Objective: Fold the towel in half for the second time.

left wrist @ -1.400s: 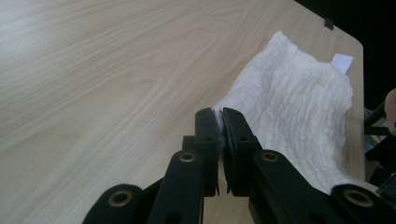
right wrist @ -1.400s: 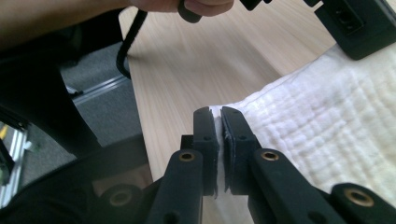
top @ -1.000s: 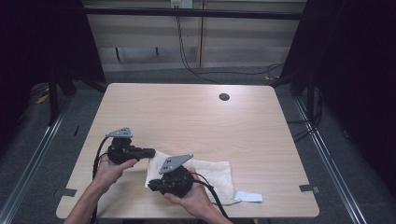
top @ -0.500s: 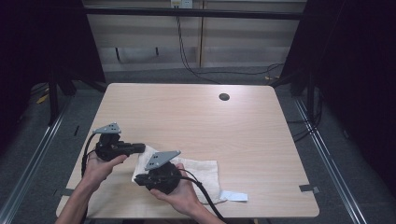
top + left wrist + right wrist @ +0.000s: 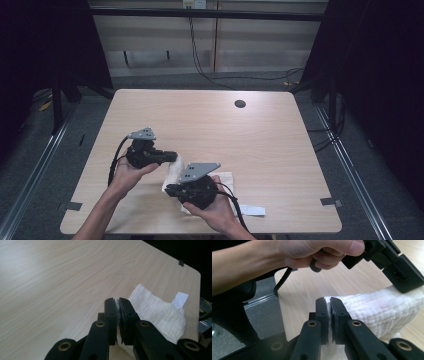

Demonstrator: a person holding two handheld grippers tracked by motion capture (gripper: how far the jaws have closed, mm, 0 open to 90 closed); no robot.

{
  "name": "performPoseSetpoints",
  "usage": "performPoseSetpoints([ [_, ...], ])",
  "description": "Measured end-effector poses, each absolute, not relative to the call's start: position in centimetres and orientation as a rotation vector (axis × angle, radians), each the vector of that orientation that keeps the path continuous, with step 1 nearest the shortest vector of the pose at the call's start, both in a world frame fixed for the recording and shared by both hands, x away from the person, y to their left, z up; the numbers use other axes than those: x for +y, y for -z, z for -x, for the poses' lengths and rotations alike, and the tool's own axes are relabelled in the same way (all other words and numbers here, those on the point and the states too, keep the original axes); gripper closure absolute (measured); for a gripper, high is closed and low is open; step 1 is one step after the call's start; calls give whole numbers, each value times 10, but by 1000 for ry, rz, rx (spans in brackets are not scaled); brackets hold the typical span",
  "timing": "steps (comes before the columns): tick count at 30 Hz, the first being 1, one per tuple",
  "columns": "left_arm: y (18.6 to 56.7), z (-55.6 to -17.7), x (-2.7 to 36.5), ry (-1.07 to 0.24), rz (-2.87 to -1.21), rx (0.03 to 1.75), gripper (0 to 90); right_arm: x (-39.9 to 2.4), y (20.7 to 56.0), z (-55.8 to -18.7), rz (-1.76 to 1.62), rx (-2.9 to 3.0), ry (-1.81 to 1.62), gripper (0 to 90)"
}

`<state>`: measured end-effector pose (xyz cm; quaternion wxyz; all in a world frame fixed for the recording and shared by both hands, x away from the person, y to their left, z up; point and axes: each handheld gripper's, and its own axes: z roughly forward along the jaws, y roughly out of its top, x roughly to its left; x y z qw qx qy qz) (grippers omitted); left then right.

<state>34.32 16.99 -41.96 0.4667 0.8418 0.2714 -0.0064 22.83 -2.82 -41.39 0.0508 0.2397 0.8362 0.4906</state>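
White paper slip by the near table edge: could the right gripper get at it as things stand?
Probably not yet. The right gripper is shut on the white cloth, as is the left gripper; the paper slip lies uncovered beside the right hand, so releasing the cloth would free it.

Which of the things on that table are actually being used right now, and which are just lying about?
In use:
- white cloth, pinched at two spots
- left gripper, jaws shut on it
- right gripper, jaws shut on it

Lying about:
- white slip of paper near the table edge
- dark round hole at the far side

Even overhead light (dark surroundings), slightly soft focus
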Motion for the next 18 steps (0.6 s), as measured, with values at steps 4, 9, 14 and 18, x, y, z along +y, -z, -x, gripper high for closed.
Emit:
performPoseSetpoints([
  [4, 418, -345, 153, 34, -2069, 644, 858, -43, 413, -227, -767, 2526, -1507, 855],
  [9, 421, -345, 134, 48, -2092, 613, 858, -62, 414, -223, -812, 2508, -1521, 854],
  [14, 430, -347, 118, 76, -2108, 608, 858, -77, 421, -220, -873, 2497, -1505, 855],
  [18, 434, -348, 107, 100, -2117, 605, 858, -88, 425, -217, -905, 2485, -1498, 854],
])
